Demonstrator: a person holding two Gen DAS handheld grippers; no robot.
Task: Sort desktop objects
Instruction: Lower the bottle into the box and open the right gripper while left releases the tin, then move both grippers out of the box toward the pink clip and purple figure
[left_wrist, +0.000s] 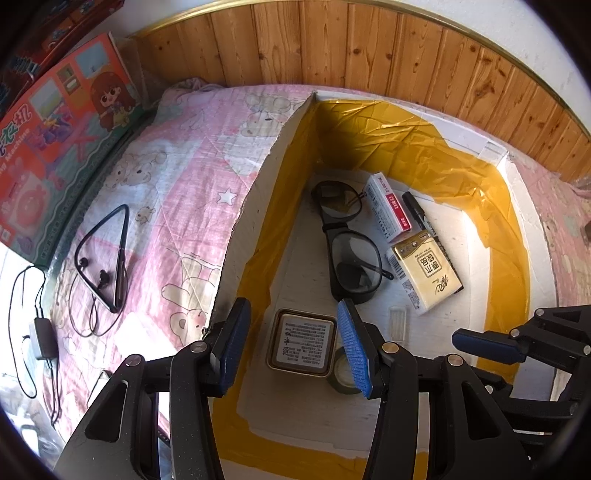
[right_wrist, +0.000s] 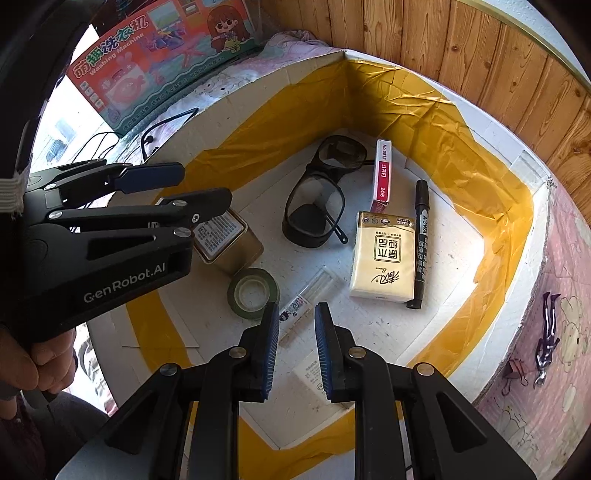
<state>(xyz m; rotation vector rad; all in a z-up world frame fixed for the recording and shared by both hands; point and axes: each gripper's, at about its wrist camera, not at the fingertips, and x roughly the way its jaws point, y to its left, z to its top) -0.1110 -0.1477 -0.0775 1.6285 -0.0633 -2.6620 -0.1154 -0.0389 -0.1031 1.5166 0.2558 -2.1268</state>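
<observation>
**Both grippers hover empty over the taped sorting box**

Seen first from the left wrist, the left gripper (left_wrist: 291, 343) hangs with its blue-padded fingers spread wide and nothing between them, above the near left part of the white cardboard box lined with yellow tape (left_wrist: 491, 254). Directly below the gap lies a square gold tin with a white printed label (left_wrist: 302, 344), close to the box's left wall, and a roll of olive-green tape (left_wrist: 343, 376) touches the tin's right corner. Farther in, black-framed safety glasses (left_wrist: 349, 243) stretch toward the far left corner. Beside them, toward the far wall, sit a white-and-red staple box (left_wrist: 388, 206), a black marker pen (left_wrist: 415, 208) and a cream tissue pack with gold print (left_wrist: 424, 273). Outside the box, on the pink cartoon-print quilt (left_wrist: 177, 192), lies a black neckband earphone (left_wrist: 107, 254) near the quilt's left edge. The right gripper (left_wrist: 491, 345) enters over the box's right wall.

From the right wrist, the right gripper (right_wrist: 295, 347) holds its blue pads slightly apart, gripping nothing, over the near edge of the box floor. A clear plastic sleeve with a printed code (right_wrist: 306, 295) lies just ahead of the fingertips, beside the tape roll. The marker lies along the tissue pack's right side, touching it. The left gripper is at the left, over the tin.
</observation>
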